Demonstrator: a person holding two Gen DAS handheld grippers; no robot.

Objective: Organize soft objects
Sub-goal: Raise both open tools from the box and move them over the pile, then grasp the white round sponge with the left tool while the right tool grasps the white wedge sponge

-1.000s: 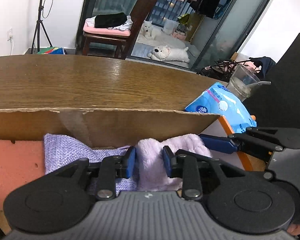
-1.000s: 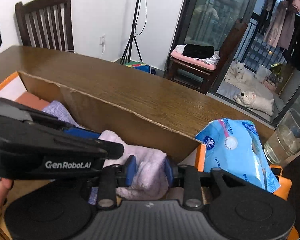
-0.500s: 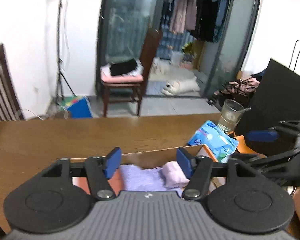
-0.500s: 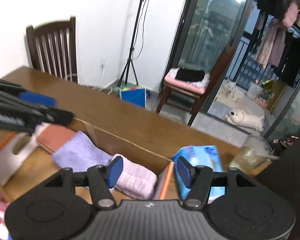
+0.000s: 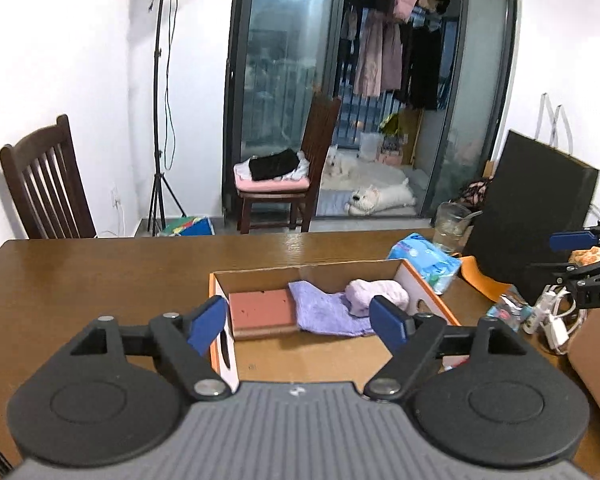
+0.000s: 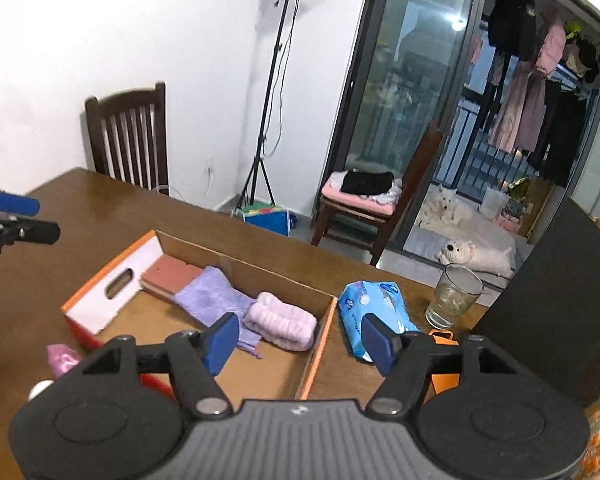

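Observation:
An orange-rimmed cardboard box (image 5: 432,285) (image 6: 96,308) sits on the brown table. Inside, left to right along its far wall, lie a terracotta sponge block (image 5: 260,308) (image 6: 170,274), a purple cloth (image 5: 324,312) (image 6: 212,296) and a rolled pale pink towel (image 5: 376,294) (image 6: 282,322). My left gripper (image 5: 298,322) (image 6: 24,218) hovers above and short of the box, its jaws opening with nothing between them. My right gripper (image 6: 298,342) (image 5: 564,254) hangs over the box's right end, jaws opening too, and is empty.
A blue tissue pack (image 5: 428,260) (image 6: 368,304) lies just right of the box, with a glass (image 5: 452,226) (image 6: 454,296) and a black board (image 5: 536,208) behind it. White cables (image 5: 548,316) lie at the right. A small pink item (image 6: 62,356) rests left of the box.
Both grippers let go of the rolled pink towel, opened wide, and rose up and back from the box. The towel stays inside beside the purple cloth.

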